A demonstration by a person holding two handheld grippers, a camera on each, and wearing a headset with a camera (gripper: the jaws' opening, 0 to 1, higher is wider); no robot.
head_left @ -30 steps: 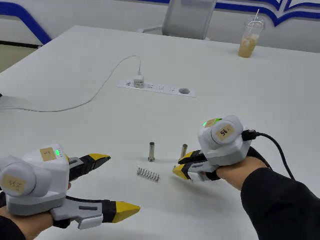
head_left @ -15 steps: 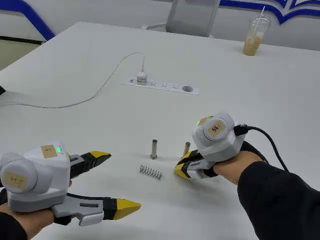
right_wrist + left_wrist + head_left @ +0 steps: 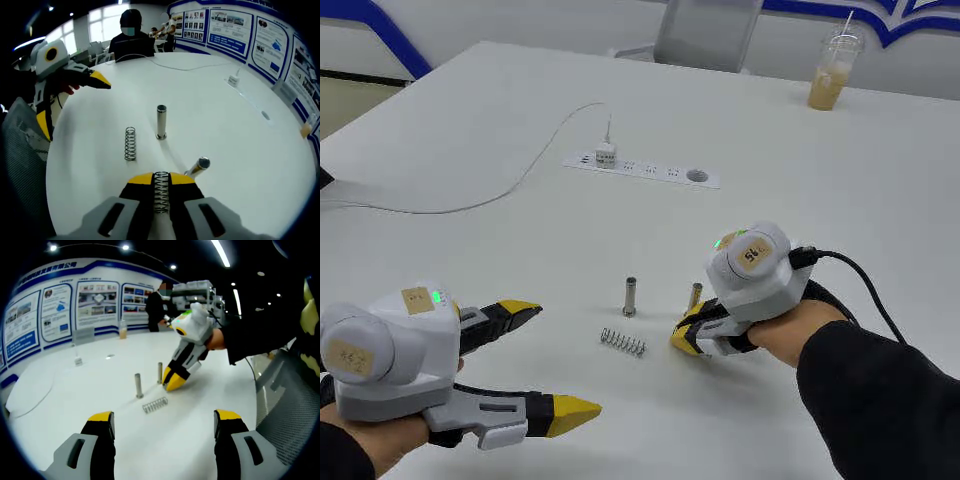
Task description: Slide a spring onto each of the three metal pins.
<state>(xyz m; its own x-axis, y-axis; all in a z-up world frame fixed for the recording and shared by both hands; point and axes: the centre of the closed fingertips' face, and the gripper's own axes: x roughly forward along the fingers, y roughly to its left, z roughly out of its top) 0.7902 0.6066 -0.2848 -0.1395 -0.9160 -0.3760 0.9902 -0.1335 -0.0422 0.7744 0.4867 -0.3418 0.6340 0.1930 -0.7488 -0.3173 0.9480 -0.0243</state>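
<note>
Head view: white surface (image 3: 470, 110) carries two metal pins and one loose spring (image 3: 622, 343). Grey pin (image 3: 630, 297) stands upright on a slightly flared foot, a plain short cylinder of dull steel colour. Second pin (image 3: 694, 296) stands to its right, same height, more brassy in tint, partly hidden by the right gripper (image 3: 685, 338). Loose spring is a short open-wound wire coil, silver-grey, lying flat on its side just in front of the grey pin, not touching it. Right gripper sits low at the surface, yellow tips just beside the second pin's base. Right gripper view: its jaws are clenched on a held spring (image 3: 161, 192), a coil of the same kind, pinched between the yellow tips with its axis pointing forward along the jaws; the second pin shows just right of the tips, and the grey pin and loose spring lie further ahead, side by side. Left gripper (image 3: 560, 360) is held at the near left, well apart from the pins, jaws spread wide with nothing between them. Far side of the surface: a power strip (image 3: 640, 171) with a white plug (image 3: 606, 154) and cable (image 3: 510, 190), and an iced drink cup (image 3: 830, 72).
</note>
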